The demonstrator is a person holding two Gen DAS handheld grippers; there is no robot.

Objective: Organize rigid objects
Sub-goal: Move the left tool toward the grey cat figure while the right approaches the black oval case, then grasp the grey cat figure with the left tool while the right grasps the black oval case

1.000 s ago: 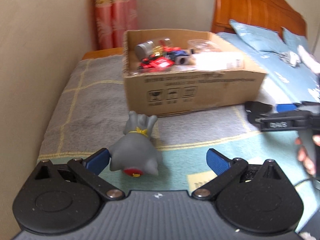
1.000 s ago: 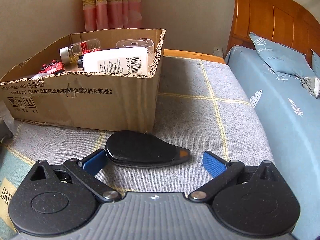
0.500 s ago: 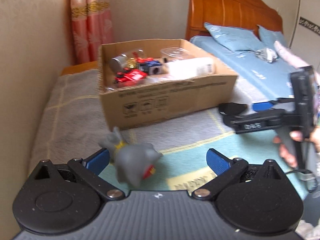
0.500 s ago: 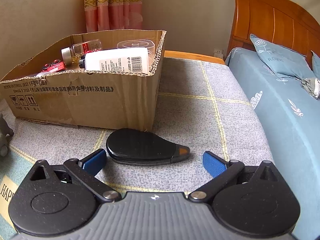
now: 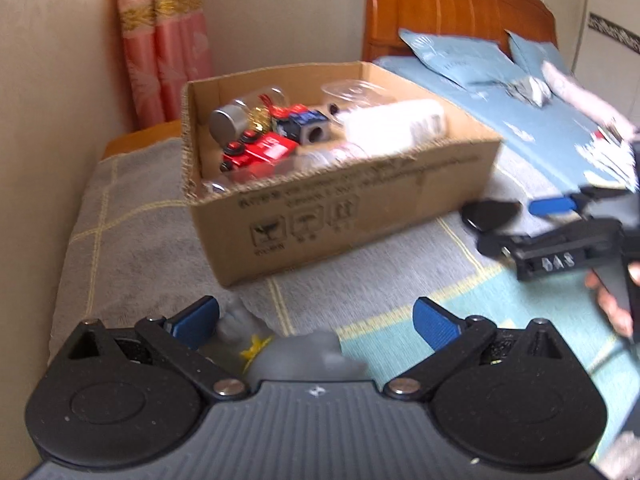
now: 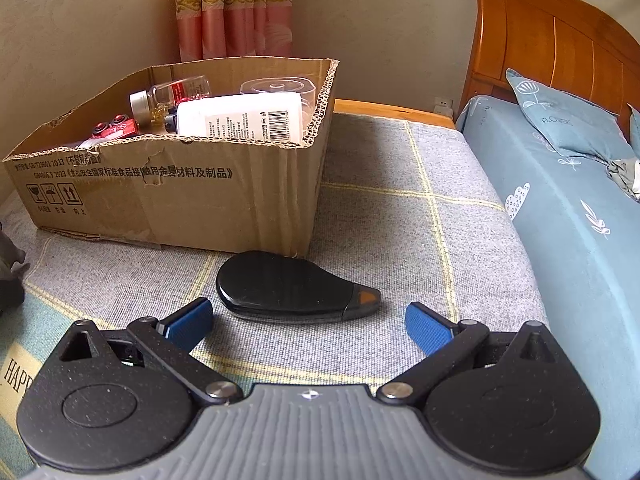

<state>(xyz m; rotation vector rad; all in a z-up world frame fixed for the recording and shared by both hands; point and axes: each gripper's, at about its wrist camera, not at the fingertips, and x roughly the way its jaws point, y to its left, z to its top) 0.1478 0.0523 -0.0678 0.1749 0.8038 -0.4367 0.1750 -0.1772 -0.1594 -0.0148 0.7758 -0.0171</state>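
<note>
A cardboard box point(image 5: 360, 216) point(image 6: 168, 200) stands on a grey checked blanket and holds bottles, a red toy car and a clear tub. A grey rubber toy animal point(image 5: 296, 354) lies low between the open fingers of my left gripper point(image 5: 316, 318), close to the gripper body. A black teardrop-shaped case point(image 6: 292, 288) lies on the blanket just beyond my open right gripper point(image 6: 308, 322). The right gripper point(image 5: 560, 236) also shows at the right of the left wrist view, next to the black case point(image 5: 490, 216).
A blue-sheeted bed point(image 6: 580, 208) with pillows and a wooden headboard point(image 6: 560, 44) borders the blanket on the right. A wall and pink curtain point(image 6: 232, 8) stand behind the box. A teal mat point(image 5: 500, 312) with lettering lies in front.
My left gripper has moved forward and down over the grey toy, which now sits low between its fingers. The right gripper has edged slightly toward the black case.
</note>
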